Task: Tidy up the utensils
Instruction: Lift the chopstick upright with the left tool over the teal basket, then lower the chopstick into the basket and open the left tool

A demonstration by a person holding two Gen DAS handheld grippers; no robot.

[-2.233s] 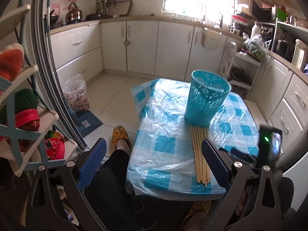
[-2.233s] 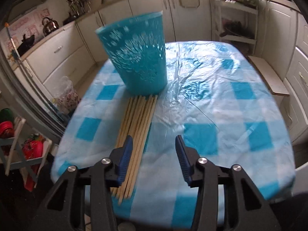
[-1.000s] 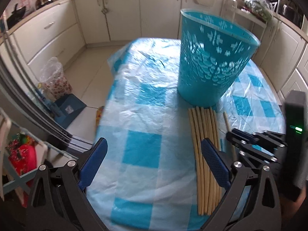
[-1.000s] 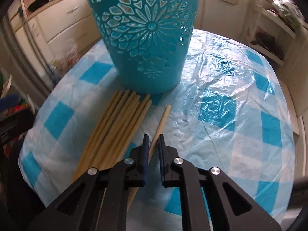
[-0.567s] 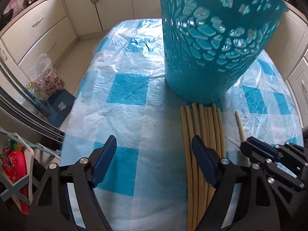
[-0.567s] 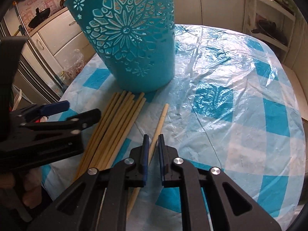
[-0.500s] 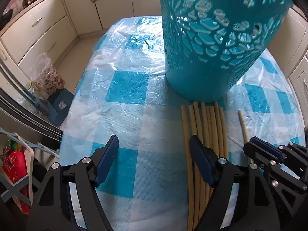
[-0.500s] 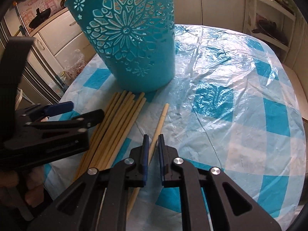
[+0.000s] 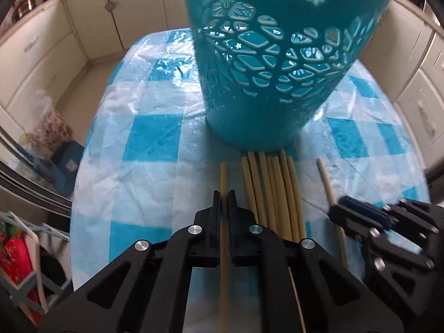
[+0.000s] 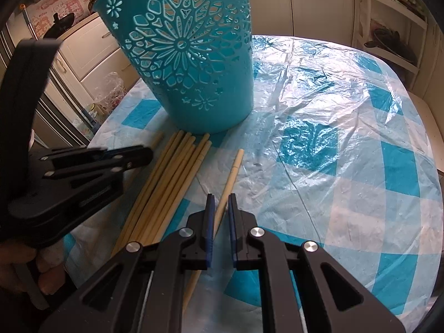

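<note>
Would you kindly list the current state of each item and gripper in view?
Left gripper: shut on a single chopstick.
Right gripper: shut on another chopstick.
Chopstick bundle: lying flat on the table.
Teal basket: upright, contents not visible.

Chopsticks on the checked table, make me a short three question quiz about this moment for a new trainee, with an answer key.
1. True or false: the teal basket lies tipped on its side.
2. Multiple choice: what is the left gripper shut on? A) the basket's rim B) a single chopstick C) nothing
3. Short answer: where does the right gripper's chopstick lie relative to the bundle of chopsticks?

Key
1. False. It stands upright on the checked tablecloth.
2. B.
3. Apart from the bundle, on the side away from the left gripper, running between the fingers of the right gripper.
</note>
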